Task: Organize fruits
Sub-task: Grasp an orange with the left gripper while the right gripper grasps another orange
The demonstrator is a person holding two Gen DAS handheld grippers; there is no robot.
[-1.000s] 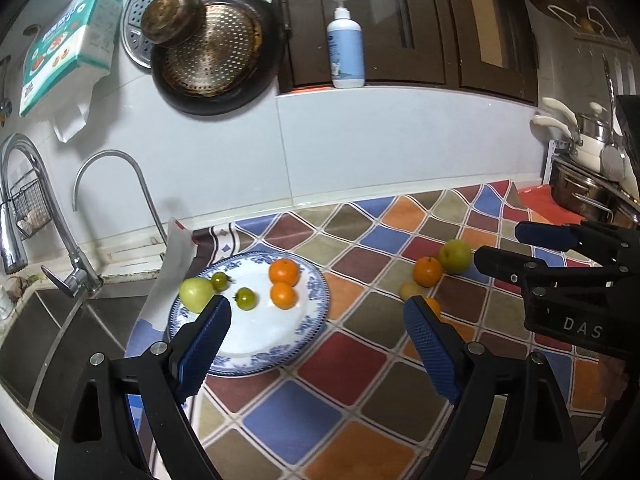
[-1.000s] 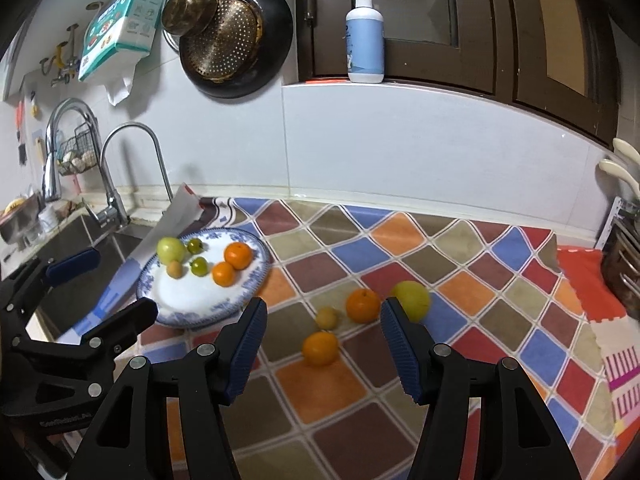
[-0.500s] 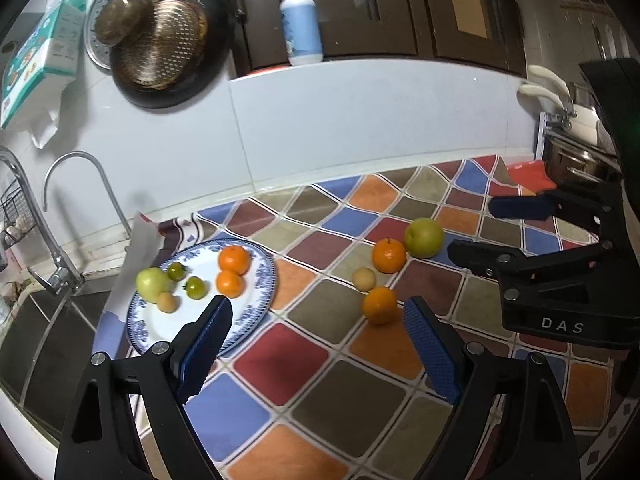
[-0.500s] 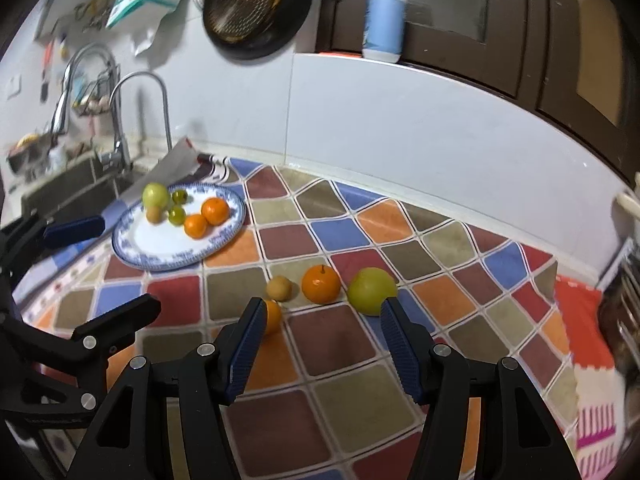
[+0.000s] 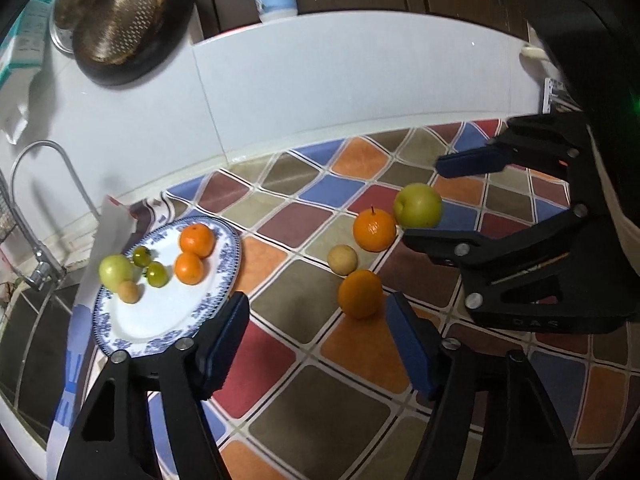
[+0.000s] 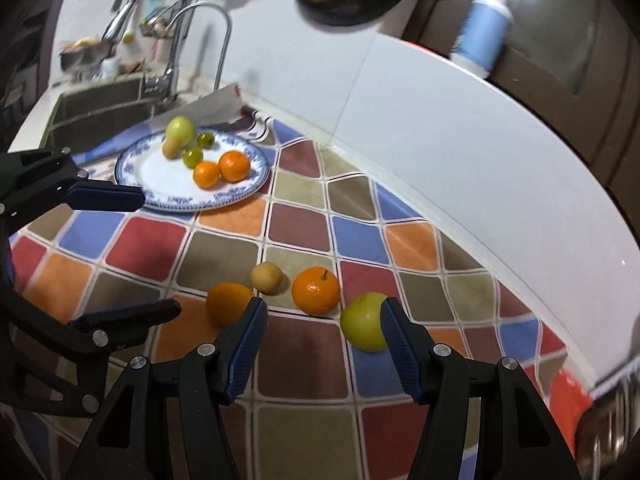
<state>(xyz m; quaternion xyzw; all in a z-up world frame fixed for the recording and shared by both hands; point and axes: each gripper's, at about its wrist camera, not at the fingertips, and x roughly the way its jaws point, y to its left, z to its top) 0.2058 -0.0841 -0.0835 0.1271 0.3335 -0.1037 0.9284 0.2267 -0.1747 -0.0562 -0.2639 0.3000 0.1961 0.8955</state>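
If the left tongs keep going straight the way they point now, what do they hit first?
Probably the nearest orange, lying just ahead between the open left tongs, toward their right side. Depth is hard to judge.

My left wrist view looks down over the tiled counter (image 5: 280, 352) from near the plate (image 5: 132, 330), facing the wall. My right wrist view sits low, right of the plate (image 6: 160, 204), close to the loose fruit. Both share plate and counter (image 6: 304, 360).

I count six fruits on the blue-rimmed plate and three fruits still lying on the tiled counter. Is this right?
Not quite. Four fruits still lie on the tiled counter, as the right wrist view shows: two oranges, a green apple and a small tan fruit. The plate holds six.
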